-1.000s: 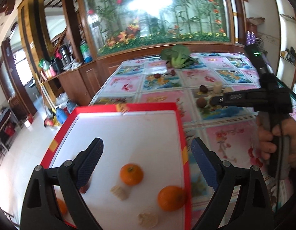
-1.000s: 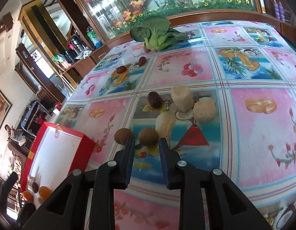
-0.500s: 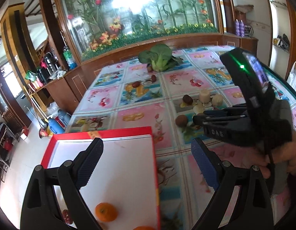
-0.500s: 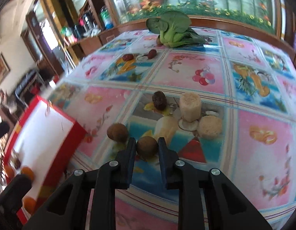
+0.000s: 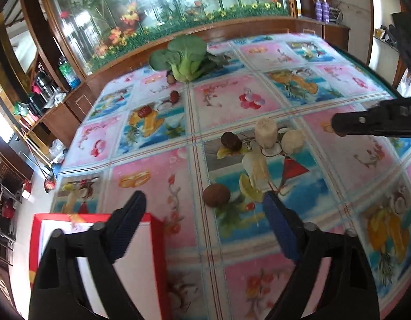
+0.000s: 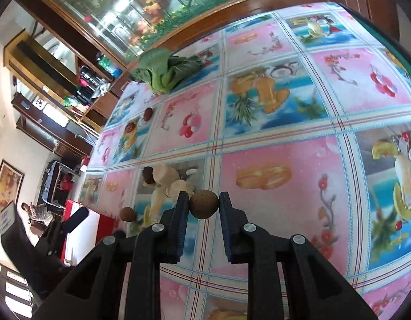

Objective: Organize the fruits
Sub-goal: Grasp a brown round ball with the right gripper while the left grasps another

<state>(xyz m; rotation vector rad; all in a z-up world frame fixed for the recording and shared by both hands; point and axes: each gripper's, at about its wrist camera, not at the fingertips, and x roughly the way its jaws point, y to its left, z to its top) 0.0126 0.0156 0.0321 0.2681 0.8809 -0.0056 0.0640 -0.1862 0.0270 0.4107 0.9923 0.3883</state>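
My right gripper [image 6: 204, 208] is shut on a round brown fruit [image 6: 204, 207] and holds it above the tablecloth; its black body shows at the right of the left wrist view [image 5: 376, 125]. My left gripper [image 5: 202, 213] is open and empty, just short of a second brown fruit [image 5: 216, 194] on the table, also seen in the right wrist view [image 6: 128, 214]. A dark fruit [image 5: 231, 140] and pale cut pieces [image 5: 266, 132] lie beyond it. The red-rimmed white tray [image 5: 157, 240] sits at the lower left.
A green leafy vegetable [image 5: 185, 57] lies at the table's far side, with small dark red fruits [image 5: 174, 96] near it. A wooden ledge with flower panels [image 5: 232, 26] backs the table. Cabinets [image 5: 59, 112] and floor clutter stand to the left.
My right gripper closed on a brown fruit and lifted it off the table to the right. My left gripper moved forward off the tray, toward the other brown fruit.
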